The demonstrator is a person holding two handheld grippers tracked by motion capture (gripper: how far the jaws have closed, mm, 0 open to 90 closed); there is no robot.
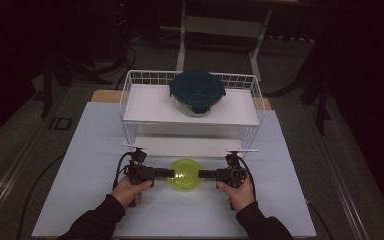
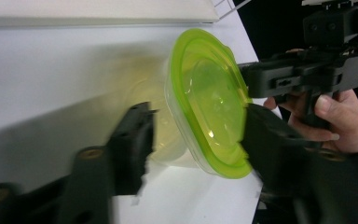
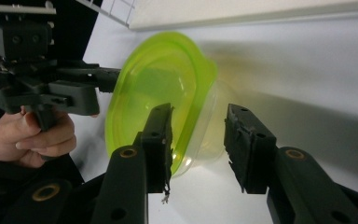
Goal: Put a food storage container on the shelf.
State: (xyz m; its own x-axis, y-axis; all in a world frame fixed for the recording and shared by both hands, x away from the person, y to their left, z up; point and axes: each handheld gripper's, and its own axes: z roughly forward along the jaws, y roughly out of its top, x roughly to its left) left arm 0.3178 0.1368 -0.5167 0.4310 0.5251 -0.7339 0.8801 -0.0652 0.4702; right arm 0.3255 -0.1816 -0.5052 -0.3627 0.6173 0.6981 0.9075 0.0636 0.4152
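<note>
A clear round container with a lime-green lid (image 1: 185, 174) rests on the white table between both grippers. My left gripper (image 1: 172, 174) comes at it from the left, my right gripper (image 1: 200, 174) from the right. In the left gripper view the container (image 2: 209, 93) lies between the jaws of my left gripper (image 2: 198, 140), one jaw on the lid and the other against the clear bottom. In the right gripper view one jaw of my right gripper (image 3: 200, 142) lies over the lid (image 3: 158, 79), and the other stands a small gap off the clear bowl.
A white wire rack (image 1: 130, 95) with two shelves stands just behind the container. A glass container with a dark teal lid (image 1: 197, 92) sits on its top shelf. The white table (image 1: 80, 165) runs out to both sides, and dark floor surrounds it.
</note>
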